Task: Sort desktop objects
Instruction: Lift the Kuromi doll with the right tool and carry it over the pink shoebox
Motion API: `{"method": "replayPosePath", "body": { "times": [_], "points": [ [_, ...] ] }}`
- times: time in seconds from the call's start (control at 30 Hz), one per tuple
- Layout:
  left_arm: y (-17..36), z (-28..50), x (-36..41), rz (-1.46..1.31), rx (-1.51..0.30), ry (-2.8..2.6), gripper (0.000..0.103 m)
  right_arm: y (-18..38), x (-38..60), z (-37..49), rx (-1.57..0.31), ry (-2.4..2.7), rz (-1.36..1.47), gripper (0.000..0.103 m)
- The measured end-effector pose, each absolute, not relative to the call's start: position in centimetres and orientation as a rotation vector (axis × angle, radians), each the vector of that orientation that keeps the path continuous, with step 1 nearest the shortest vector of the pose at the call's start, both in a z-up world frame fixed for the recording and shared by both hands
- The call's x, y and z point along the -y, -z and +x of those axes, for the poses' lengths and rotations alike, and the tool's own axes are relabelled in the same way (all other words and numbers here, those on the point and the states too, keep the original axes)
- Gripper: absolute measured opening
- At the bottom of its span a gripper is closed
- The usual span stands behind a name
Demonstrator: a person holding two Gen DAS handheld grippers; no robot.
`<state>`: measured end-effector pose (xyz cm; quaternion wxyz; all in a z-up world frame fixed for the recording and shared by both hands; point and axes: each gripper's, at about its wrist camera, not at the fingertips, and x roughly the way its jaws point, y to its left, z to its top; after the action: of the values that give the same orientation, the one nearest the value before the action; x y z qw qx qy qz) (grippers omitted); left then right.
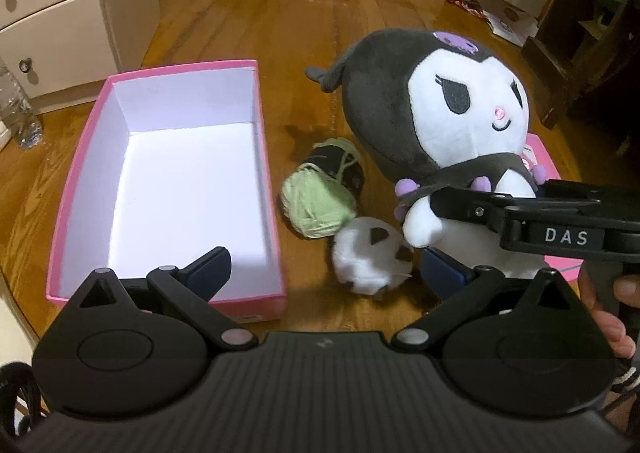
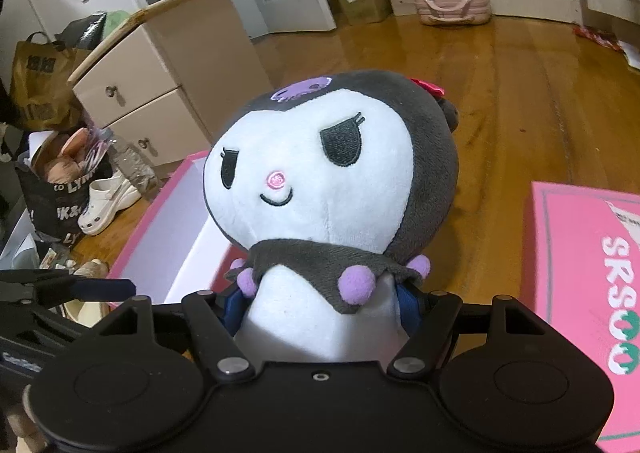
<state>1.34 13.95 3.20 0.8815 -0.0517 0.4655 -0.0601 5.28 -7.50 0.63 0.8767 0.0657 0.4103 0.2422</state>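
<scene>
A black-and-white plush doll [image 2: 332,173] with a purple skull on its hood is raised off the wooden surface. My right gripper [image 2: 320,309] is shut on its white body, a blue pad on each side. In the left wrist view the doll [image 1: 452,105] hangs right of an open pink box [image 1: 72,189] with a white inside, which holds nothing. My left gripper [image 1: 326,273] stands open, low at the box's near right corner. A small white fluffy ball [image 1: 368,261] with brown spots lies between its fingers, untouched. A green yarn ball [image 1: 316,197] lies just beyond.
The pink box lid [image 2: 592,293] lies to the right. A cream drawer cabinet [image 1: 52,21] and a clear bottle [image 1: 16,113] stand at the left. Bags and a white shoe [image 2: 104,201] crowd that side. A pink case [image 2: 452,5] sits far back.
</scene>
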Motion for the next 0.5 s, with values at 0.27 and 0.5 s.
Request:
{"method": "replayPosePath", "body": {
  "times": [0.27, 0.5],
  "points": [
    [-3.2, 0.8, -17.6, -0.136, -0.956, 0.066, 0.103, -1.3, 2.6, 6.1, -0.862, -0.587, 0.129, 0.076],
    [-2.8, 0.3, -20.0, -0.096, -0.965, 0.067, 0.103, -1.7, -2.2, 6.8, -0.899, -0.647, 0.06, 0.076]
  ]
}}
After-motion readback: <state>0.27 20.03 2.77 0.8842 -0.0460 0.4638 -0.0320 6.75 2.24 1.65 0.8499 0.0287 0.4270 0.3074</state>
